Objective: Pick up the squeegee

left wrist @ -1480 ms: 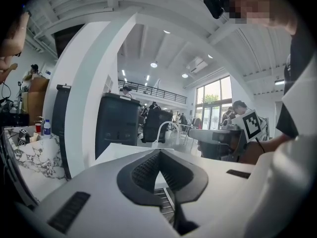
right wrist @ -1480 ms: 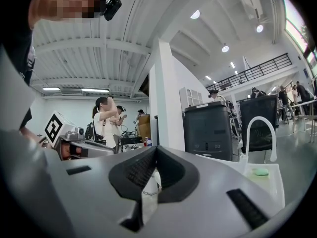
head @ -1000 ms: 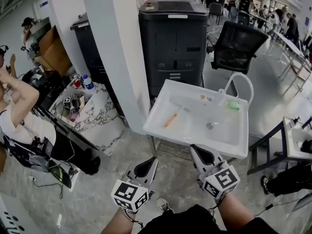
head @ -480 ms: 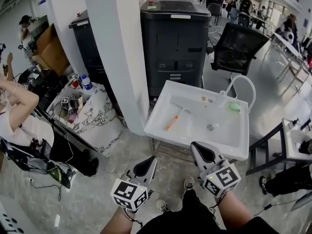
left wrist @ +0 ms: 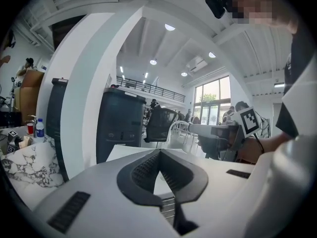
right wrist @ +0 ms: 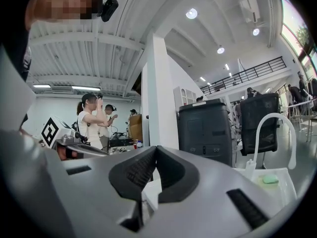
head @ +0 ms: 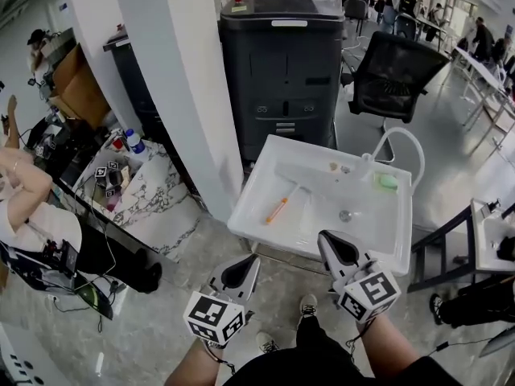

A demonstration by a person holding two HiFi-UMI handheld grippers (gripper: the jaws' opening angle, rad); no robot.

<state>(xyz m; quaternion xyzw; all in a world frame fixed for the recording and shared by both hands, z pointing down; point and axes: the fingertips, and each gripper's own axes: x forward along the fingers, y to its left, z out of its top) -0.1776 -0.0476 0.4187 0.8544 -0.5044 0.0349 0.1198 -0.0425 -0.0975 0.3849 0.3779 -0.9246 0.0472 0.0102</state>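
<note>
No word, brand or number can be read anywhere. The only signs are black-and-white square code patterns. One is on the left cube [head: 214,318] behind the left gripper [head: 251,264], at seven o'clock in the head view. Another is on the right cube [head: 368,293] behind the right gripper [head: 323,238], at five o'clock. More are on the small cubes [head: 105,172] on the marble table [head: 165,190], at nine o'clock. A pale strip [head: 288,23] on the black cabinet [head: 282,79], at twelve o'clock, is too small to read.

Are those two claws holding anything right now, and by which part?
Nothing is held. The left gripper and right gripper are both shut and empty; the squeegee lies untouched in the sink.
</note>
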